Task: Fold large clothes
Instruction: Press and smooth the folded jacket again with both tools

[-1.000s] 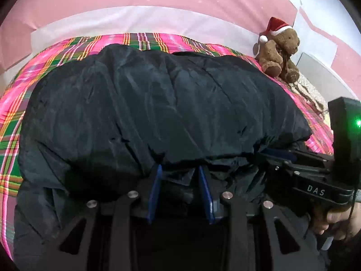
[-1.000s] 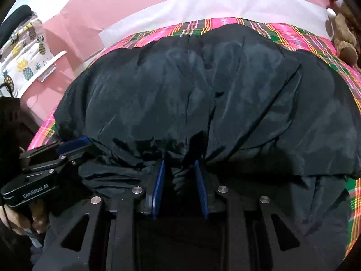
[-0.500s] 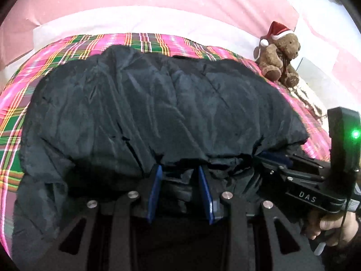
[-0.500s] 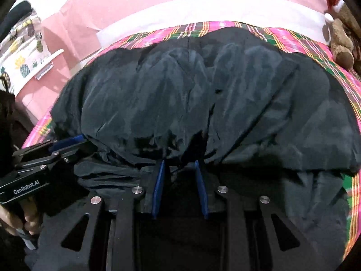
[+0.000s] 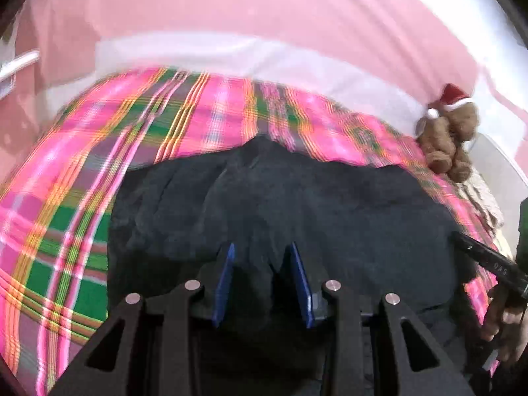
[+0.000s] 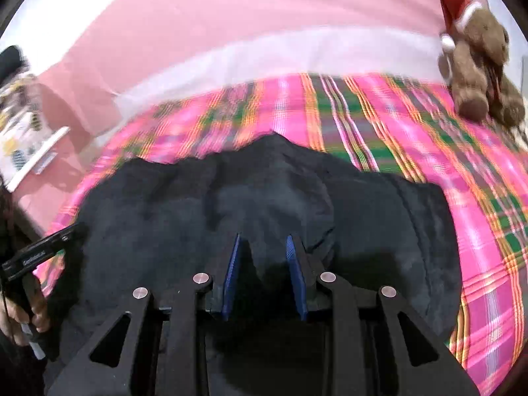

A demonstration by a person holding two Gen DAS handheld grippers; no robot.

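Observation:
A large black puffy jacket [image 5: 330, 204] lies across the pink and green plaid bed cover [image 5: 82, 198]. Its near edge is bunched up between the blue pads of my left gripper [image 5: 262, 257], which is shut on it. In the right wrist view the same jacket [image 6: 165, 204] is pinched in a fold by my right gripper [image 6: 264, 247], also shut on it. Each gripper's black body shows at the edge of the other's view, the right gripper [image 5: 478, 257] and the left gripper [image 6: 43, 250], each held by a hand [image 5: 505, 323]. Both views are motion-blurred.
A brown teddy bear [image 6: 478, 66] in a red Santa hat sits at the bed's far right corner. A white band and a pink wall [image 5: 264, 16] run behind the bed. A pineapple-print cloth [image 6: 16, 132] hangs at the far left.
Both grippers have lifted and drawn back with the jacket's edge in them. The jacket's far edge has slid nearer, and a wide strip of plaid cover now shows beyond it.

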